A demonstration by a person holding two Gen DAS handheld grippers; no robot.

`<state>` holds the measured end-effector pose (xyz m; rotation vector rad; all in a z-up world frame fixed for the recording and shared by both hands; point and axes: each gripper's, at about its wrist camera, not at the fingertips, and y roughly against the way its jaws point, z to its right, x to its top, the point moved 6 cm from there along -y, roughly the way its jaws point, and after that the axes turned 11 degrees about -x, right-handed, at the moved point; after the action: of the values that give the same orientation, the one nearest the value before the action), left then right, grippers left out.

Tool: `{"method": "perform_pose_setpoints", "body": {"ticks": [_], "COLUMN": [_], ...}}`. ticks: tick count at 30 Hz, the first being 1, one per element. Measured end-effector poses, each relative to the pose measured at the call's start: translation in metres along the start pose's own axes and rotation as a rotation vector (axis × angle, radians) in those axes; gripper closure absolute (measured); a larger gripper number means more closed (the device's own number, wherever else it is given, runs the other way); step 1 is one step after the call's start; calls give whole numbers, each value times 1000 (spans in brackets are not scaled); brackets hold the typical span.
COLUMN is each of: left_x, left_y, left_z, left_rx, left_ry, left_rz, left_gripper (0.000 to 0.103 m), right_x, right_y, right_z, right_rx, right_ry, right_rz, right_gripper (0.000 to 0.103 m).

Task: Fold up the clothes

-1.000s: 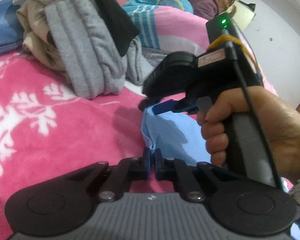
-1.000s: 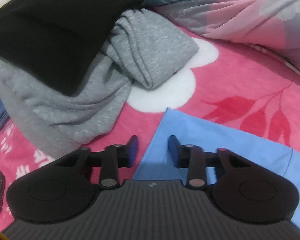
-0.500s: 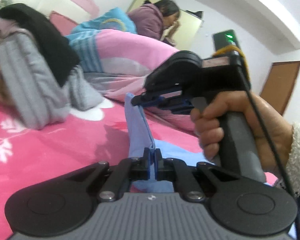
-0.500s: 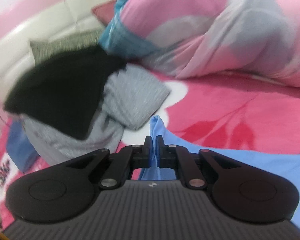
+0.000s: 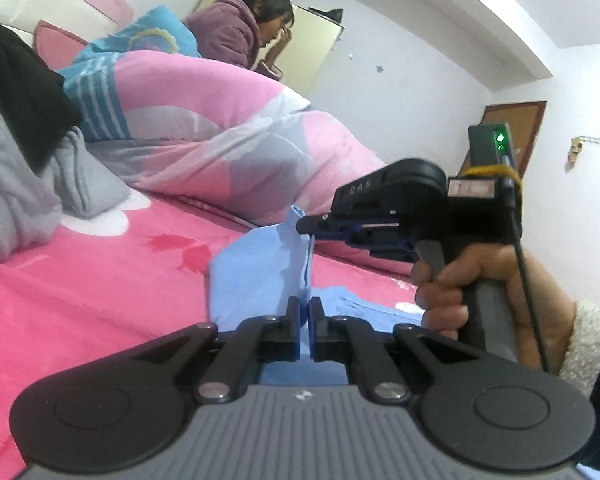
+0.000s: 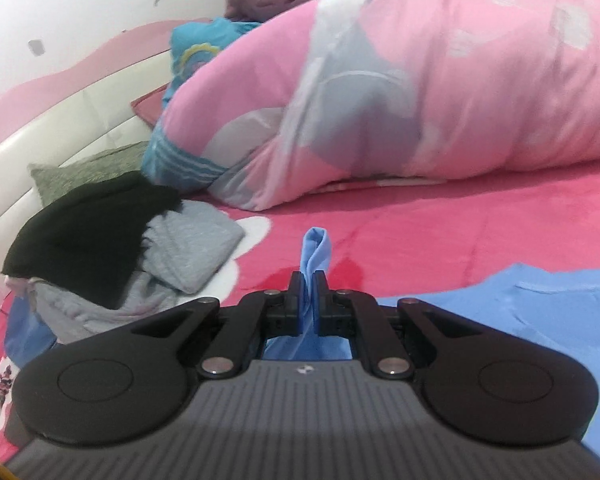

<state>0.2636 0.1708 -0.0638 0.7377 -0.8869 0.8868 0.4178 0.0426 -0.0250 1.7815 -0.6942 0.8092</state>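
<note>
While both grippers were clamped on it, the light blue garment point(image 5: 256, 272) hung lifted off the pink flowered blanket point(image 5: 92, 280) at two points. Nearest in the left wrist view, the left gripper point(image 5: 305, 320) had its two fingers pressed together on an edge of the cloth, which rose from them in a taut fold. Just beyond and to the right, the right gripper point(image 5: 306, 225), held in a hand point(image 5: 492, 296) with a fleecy cuff, pinched the top corner of the same fold, a small tip of fabric poking past its fingers. In the right wrist view, the right gripper point(image 6: 309, 296) showed its fingers closed on a bunched strip of blue, and the rest of the garment lay spread on the blanket to the right. Farther off to the left sat a heap of grey and black clothes point(image 6: 112, 248). Behind that lay a rolled pink quilt point(image 6: 420, 92), and at the far side a person in a purple top point(image 5: 236, 32) sat by the wall.
</note>
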Motion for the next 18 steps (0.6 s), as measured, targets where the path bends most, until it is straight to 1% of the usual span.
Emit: {"method": "perform_pose_setpoints", "body": {"ticks": [2, 6, 7, 8, 10, 13, 15, 17, 18], "left_x": [-3, -11, -12, -13, -13, -11, -10, -9, -11], "left_y": [-4, -10, -11, -12, -11, -6, -3, -3, -4], "left_z": [2, 8, 8, 8, 6, 2, -2, -7, -9], "left_rx": [-5, -41, -41, -39, -32, -6, 12, 33, 29], "left_ry": [-19, -32, -36, -36, -33, -31, -25, -18, -9], "left_rz": [-18, -70, -81, -85, -87, -85, -93, -122, -144], "left_gripper": [99, 98, 95, 89, 82, 81, 77, 70, 68], "right_x": [-4, -13, -16, -19, -27, -40, -46, -48, -50], "right_y": [-2, -7, -9, -12, -18, -29, -29, -19, -13], "right_z": [12, 34, 39, 44, 54, 73, 82, 86, 87], "right_rx": [-14, -35, -41, -47, -61, -54, -34, -5, 8], "right_ry": [-20, -60, -70, -80, -104, -178, -240, -268, -276], "right_rz": [0, -7, -13, -20, -42, -110, -143, -152, -155], "right_gripper": [101, 100, 101, 101, 100, 97, 97, 96, 95]}}
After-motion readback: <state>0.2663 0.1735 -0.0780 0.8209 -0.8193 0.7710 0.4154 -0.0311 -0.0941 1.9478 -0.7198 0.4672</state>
